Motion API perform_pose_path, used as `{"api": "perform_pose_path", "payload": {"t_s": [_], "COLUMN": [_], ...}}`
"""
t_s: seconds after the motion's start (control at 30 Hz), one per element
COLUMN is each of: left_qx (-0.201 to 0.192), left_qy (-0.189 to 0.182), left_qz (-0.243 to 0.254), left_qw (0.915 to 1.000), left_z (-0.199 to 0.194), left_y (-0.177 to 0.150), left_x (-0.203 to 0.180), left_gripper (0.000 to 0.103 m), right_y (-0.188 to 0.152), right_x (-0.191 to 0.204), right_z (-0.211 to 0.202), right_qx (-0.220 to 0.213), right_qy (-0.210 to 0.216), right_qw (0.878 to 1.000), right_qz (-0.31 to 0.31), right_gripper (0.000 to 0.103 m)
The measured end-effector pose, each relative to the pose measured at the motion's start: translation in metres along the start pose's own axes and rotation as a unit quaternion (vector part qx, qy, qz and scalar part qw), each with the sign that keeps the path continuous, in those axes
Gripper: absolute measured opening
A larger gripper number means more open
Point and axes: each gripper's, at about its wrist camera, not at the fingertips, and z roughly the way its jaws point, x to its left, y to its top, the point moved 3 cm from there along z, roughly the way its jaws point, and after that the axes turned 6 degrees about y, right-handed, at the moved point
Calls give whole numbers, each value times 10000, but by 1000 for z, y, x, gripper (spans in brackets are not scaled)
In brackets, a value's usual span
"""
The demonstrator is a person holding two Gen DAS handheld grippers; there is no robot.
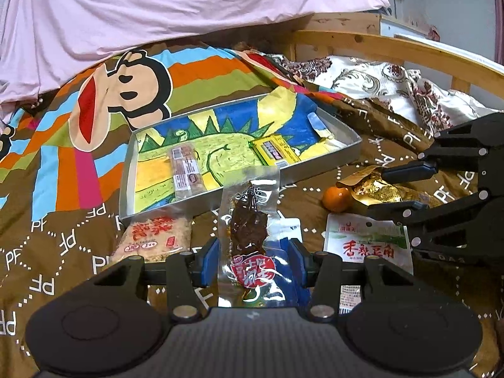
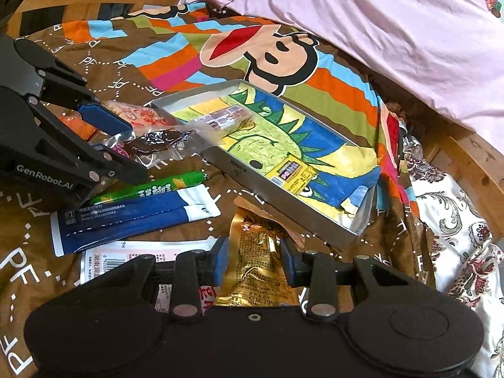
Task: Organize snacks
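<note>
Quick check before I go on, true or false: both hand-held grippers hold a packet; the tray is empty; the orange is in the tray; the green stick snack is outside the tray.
1. Both hold a packet: true. Left hand-held gripper grips the clear packet of dark meat; right hand-held gripper grips the gold packet.
2. Tray empty: false, it holds two snacks.
3. Orange in the tray: false, it lies on the bedspread.
4. Green stick snack outside the tray: true.

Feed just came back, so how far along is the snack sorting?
Done: two packs lie in the tray, a brown bar and a yellow pack. In hand: the left hand-held gripper holds a clear meat pack; the right hand-held gripper grips a gold pack. Left: orange, white pack, blue pack.
</note>
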Motion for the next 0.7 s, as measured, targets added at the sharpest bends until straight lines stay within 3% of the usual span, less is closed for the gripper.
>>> {"api": "perform_pose_path", "payload": {"t_s": [0.7], "left_qx": [-134], "left_qy": [56], "left_qz": [-120], "left_qw": [9998], "left_z": [-2], "left_y": [3], "left_x": [3], "left_gripper": [51], "right_y": [3], "right_x": [-5], "right_z": [-4], "right_qx": [-173], "right_qy": [-180], "right_qw": [9997], "right_qz": [83], "right_gripper": [35]}}
